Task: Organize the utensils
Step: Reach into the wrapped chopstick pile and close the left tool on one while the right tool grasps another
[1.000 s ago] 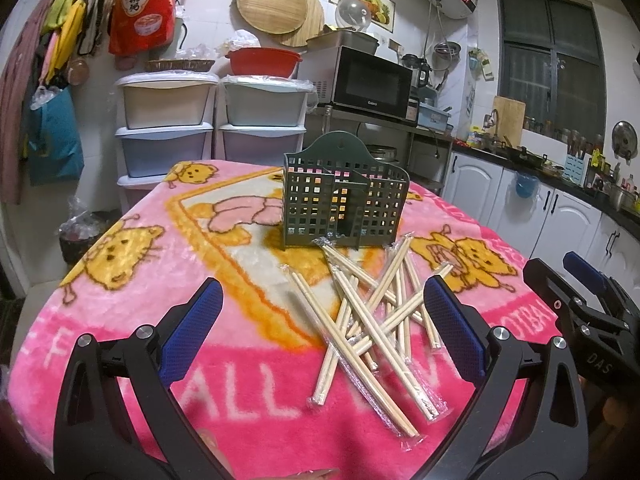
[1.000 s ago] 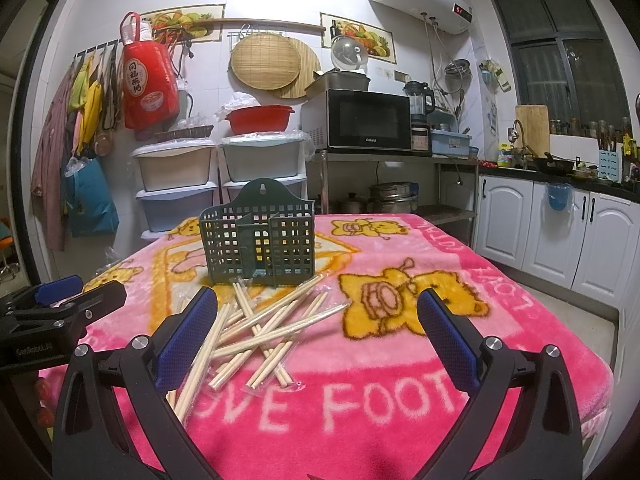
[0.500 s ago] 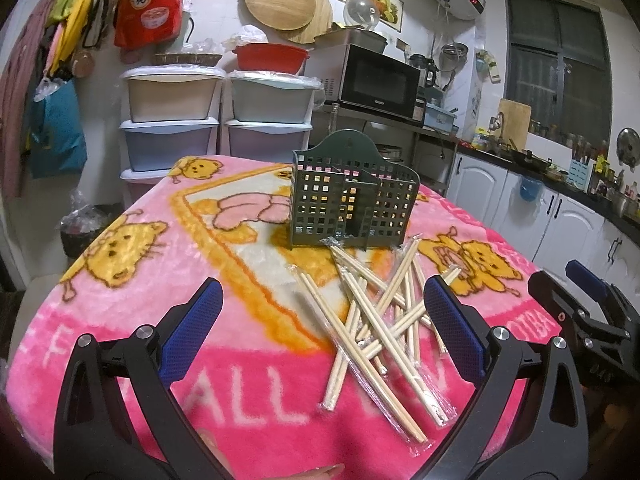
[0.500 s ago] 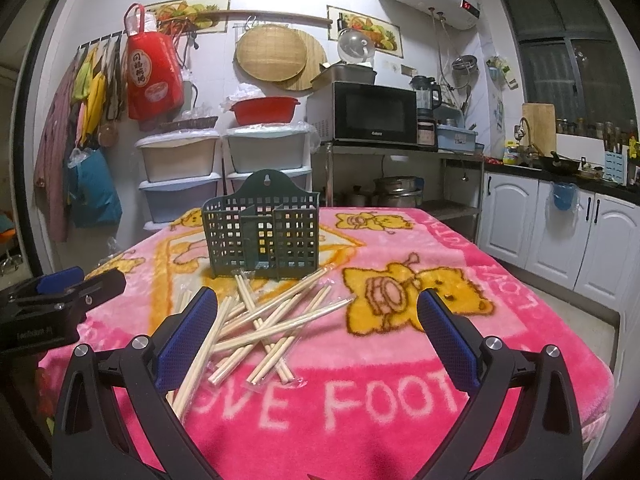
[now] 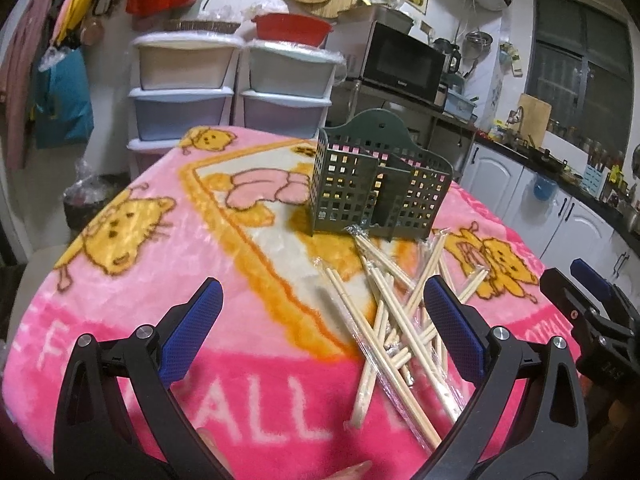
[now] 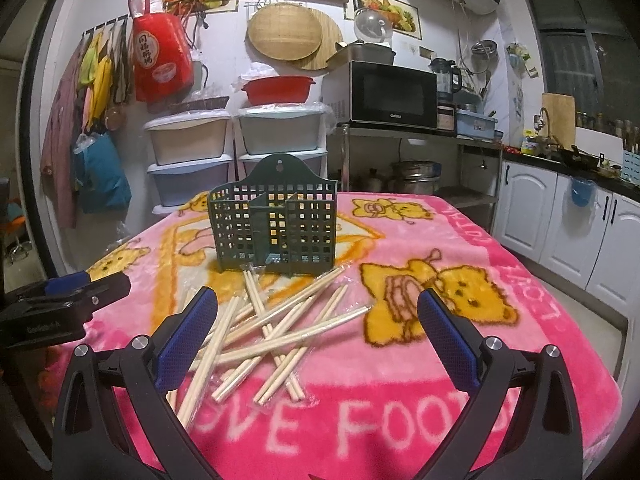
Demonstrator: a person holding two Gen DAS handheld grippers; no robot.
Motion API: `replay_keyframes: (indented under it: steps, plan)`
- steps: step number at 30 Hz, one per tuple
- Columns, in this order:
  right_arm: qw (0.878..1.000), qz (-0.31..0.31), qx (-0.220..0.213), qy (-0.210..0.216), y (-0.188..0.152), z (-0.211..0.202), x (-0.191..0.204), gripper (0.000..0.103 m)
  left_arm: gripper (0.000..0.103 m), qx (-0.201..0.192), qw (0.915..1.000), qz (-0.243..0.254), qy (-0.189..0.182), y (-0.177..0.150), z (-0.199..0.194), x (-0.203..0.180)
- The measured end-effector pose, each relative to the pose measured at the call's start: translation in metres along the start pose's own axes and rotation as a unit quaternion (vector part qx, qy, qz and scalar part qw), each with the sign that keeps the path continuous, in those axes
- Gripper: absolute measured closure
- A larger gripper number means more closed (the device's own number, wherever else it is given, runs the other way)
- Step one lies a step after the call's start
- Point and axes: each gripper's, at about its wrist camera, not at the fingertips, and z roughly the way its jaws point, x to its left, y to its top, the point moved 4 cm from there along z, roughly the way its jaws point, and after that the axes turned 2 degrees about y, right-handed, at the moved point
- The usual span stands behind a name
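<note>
Landmark: dark green utensil caddy (image 6: pixel 276 232), upright on the pink blanket (image 6: pixel 460 240), perforated walls, inner dividers, arched back with a hanging hole.

1. Left gripper (image 5: pixel 324 324): jaws spread wide, holding nothing, above the blanket left of and nearer than the caddy; also seen at the left edge of the right wrist view (image 6: pixel 76 298), its body lettering too blurred to read.
2. Red bag (image 6: pixel 162 54), on the wall up and left of the caddy, white Chinese characters.
3. Blanket lettering: "ALL" (image 5: pixel 256 404) in front of the caddy; "FOOT" (image 6: pixel 396 416) front right.
4. Wrapped chopsticks (image 6: pixel 280 320): loose crossed heap in clear sleeves, directly in front of the caddy, the far ends almost at its base.
5. Right gripper (image 6: pixel 318 332): jaws wide, empty, over the heap's near side.
6. Microwave (image 6: pixel 390 94), behind and right of the caddy, brand mark too small to read.
7. Bare blanket runs right of the caddy to the table edge.
</note>
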Motion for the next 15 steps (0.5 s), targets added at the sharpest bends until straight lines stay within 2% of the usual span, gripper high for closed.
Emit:
replay_keyframes:
  steps: [7,15]
  plan:
    - [0.999,0.02,0.041,0.006,0.001,0.025,-0.01,0.006,0.01,0.033,0.9992,-0.013,-0.016,0.009,0.019,0.002]
    - [0.993,0.065,0.098,0.013,0.001,0.051,-0.03,0.006,0.01,0.077,0.997,0.003,-0.005,0.022,0.049,-0.003]
